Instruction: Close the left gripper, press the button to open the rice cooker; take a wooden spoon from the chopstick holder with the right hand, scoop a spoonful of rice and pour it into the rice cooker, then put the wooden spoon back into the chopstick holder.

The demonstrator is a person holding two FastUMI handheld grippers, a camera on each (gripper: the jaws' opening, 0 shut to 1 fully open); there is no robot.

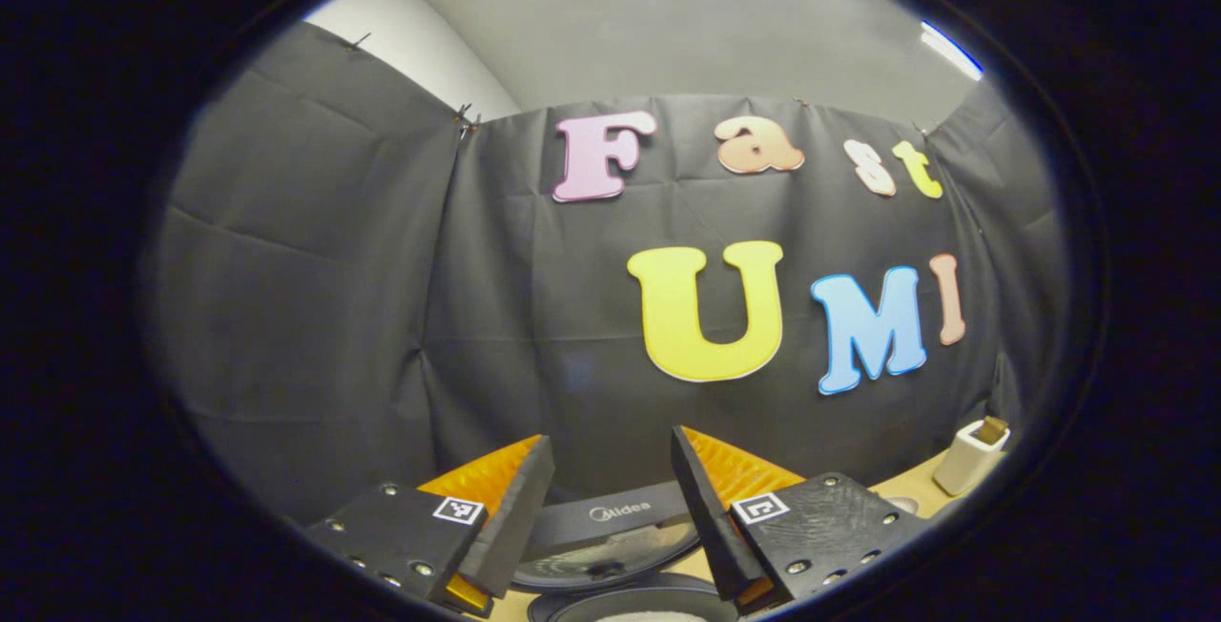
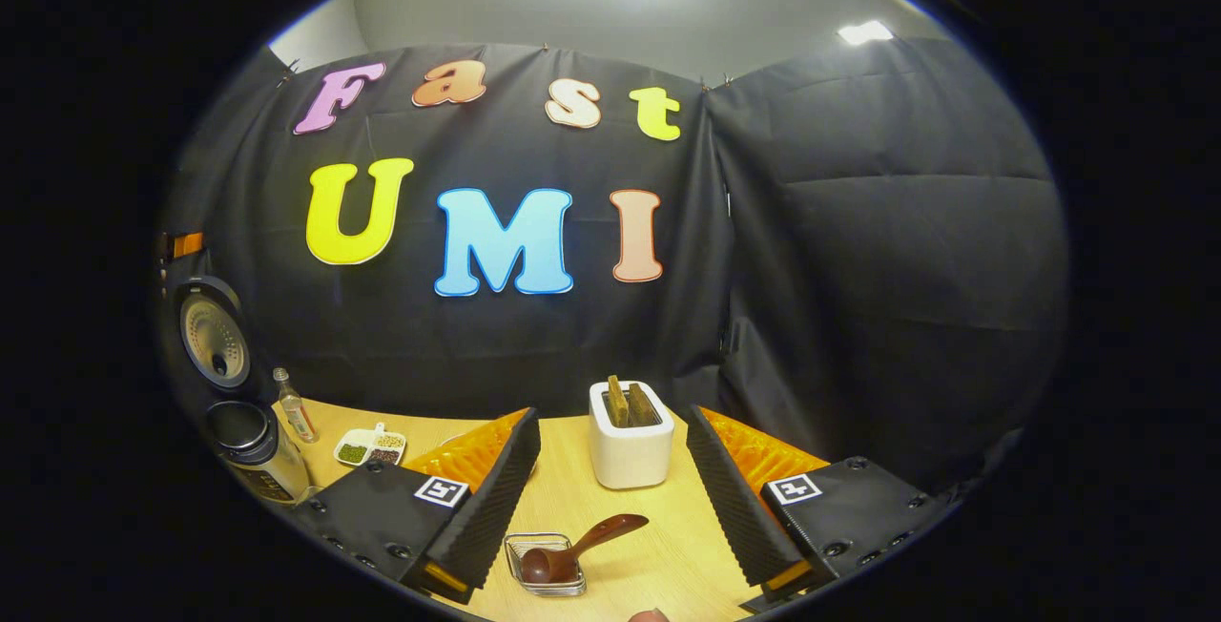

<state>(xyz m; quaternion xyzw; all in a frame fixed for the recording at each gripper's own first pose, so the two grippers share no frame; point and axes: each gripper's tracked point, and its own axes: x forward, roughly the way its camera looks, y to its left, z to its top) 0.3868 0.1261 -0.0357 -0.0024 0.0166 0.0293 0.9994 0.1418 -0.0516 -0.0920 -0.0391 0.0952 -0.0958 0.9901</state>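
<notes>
In the right gripper view, the chopstick holder [image 2: 630,445] is being seen standing on the table [image 2: 658,555] ahead of the right tongs [image 2: 610,479], between their two fingers. Nearer to them, a small dish [image 2: 546,565] is lying on the table with the wooden spoon [image 2: 582,548] resting in it. Off to their left, the rice cooker [image 2: 243,441] is standing with its lid raised, a bottle [image 2: 296,407] and a divided tray [image 2: 370,448] beside it. In the left gripper view, the rice cooker [image 1: 620,546] is lying just ahead of the left tongs [image 1: 610,498], the chopstick holder [image 1: 968,457] far to their right.
</notes>
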